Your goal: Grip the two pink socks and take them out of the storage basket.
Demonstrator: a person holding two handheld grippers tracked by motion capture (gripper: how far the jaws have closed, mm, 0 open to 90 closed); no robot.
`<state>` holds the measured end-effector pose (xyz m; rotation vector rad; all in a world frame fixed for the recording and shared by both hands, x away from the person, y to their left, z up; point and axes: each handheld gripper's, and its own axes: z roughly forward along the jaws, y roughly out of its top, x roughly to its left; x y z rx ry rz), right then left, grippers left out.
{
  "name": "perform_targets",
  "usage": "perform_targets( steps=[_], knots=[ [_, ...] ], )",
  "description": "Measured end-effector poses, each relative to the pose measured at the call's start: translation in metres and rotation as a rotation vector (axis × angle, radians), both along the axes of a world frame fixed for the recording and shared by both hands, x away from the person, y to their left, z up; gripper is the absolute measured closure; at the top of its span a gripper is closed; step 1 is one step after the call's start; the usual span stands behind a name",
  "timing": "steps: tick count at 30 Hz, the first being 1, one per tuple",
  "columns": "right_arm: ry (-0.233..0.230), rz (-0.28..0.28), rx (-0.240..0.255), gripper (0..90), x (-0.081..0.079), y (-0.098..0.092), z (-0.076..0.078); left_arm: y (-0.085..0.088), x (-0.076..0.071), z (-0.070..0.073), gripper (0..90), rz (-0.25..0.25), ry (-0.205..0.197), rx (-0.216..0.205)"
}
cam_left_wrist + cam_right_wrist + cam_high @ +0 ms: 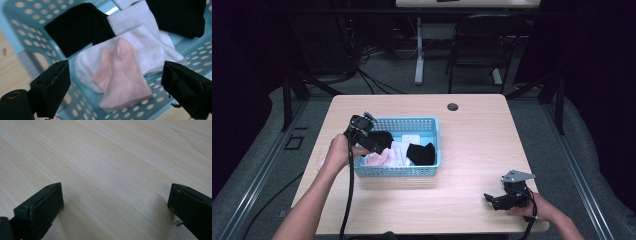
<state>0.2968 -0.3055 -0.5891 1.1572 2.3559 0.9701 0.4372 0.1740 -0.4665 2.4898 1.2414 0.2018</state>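
A light blue perforated basket stands left of the table's middle. It holds a black sock, a white sock, a pink sock and a second black sock. My left gripper hovers over the basket's left end. In the left gripper view its jaws stand wide apart and grip nothing. Below them the pink sock lies on the white sock, inside the basket. My right gripper rests near the front right edge, open over bare wood.
The wooden table has a round cable hole near its far edge. A pale pinkish piece lies on the table left of the basket, under my left wrist. A dark chair and a desk leg stand beyond the table.
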Motion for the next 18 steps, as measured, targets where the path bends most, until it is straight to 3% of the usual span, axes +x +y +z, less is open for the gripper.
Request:
perform_targets(
  steps=[8, 18],
  knots=[
    [-0.001, 0.001, 0.000, 0.0, 0.000, 0.000, 0.000, -0.015, 0.000, -0.018, 21.4, -0.021, 0.061, 0.027],
    [-0.001, 0.001, 0.000, 0.0, 0.000, 0.000, 0.000, -0.018, 0.008, -0.038, 34.7, 0.017, 0.133, 0.047]
  ],
)
